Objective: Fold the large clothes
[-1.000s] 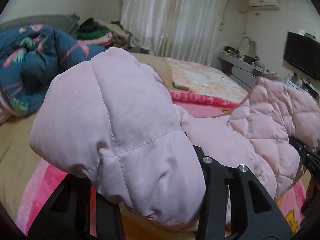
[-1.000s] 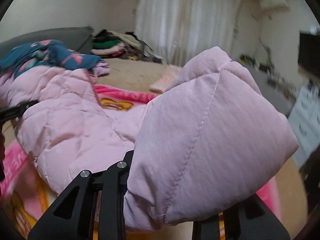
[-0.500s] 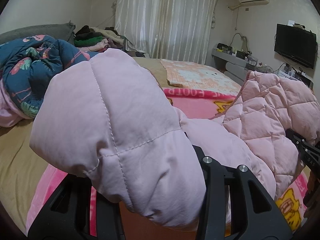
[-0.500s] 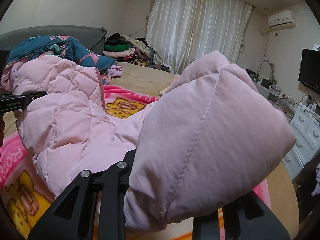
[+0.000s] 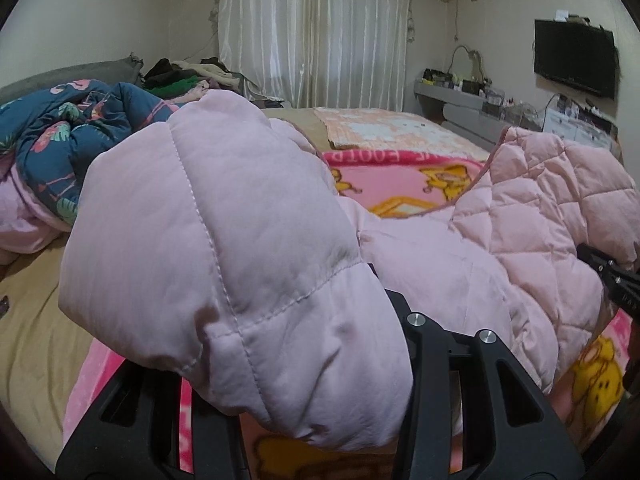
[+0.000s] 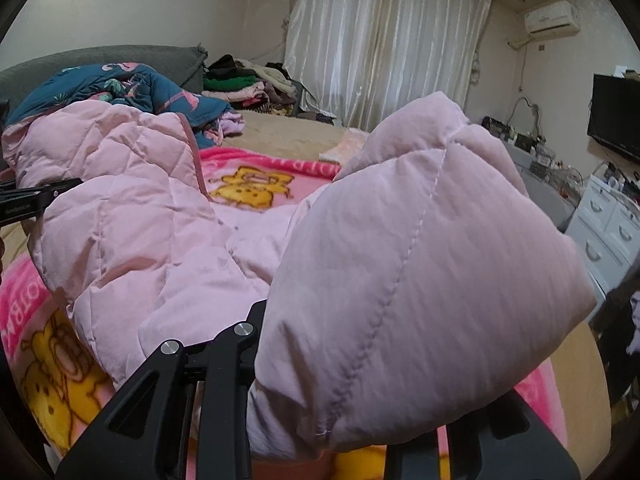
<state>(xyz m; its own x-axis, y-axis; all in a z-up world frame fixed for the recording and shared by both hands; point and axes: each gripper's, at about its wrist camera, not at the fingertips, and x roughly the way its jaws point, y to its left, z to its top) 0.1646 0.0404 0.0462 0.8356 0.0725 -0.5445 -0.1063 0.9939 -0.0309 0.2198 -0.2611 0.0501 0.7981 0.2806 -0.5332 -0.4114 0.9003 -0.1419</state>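
Observation:
A pale pink padded jacket (image 5: 460,264) hangs between my two grippers above the bed. In the left wrist view a puffy fold of it fills the left gripper (image 5: 288,360), which is shut on it; the fingertips are buried in the fabric. The right gripper (image 6: 372,360) is shut on another thick fold of the jacket (image 6: 140,220). Each gripper shows at the edge of the other's view: the right gripper (image 5: 612,280) clamping the quilted lining, and the left gripper (image 6: 36,200) at the far left.
Under the jacket lies a pink cartoon blanket (image 5: 400,184) on a tan bed sheet (image 5: 36,340). A blue floral quilt (image 5: 60,136) and a pile of clothes (image 6: 244,80) sit by the headboard. White drawers (image 6: 608,232) and a wall TV (image 5: 572,64) stand to the right.
Both grippers have carried the jacket across the bed and slightly lower, keeping their grips. More of the pink blanket now shows beyond the jacket.

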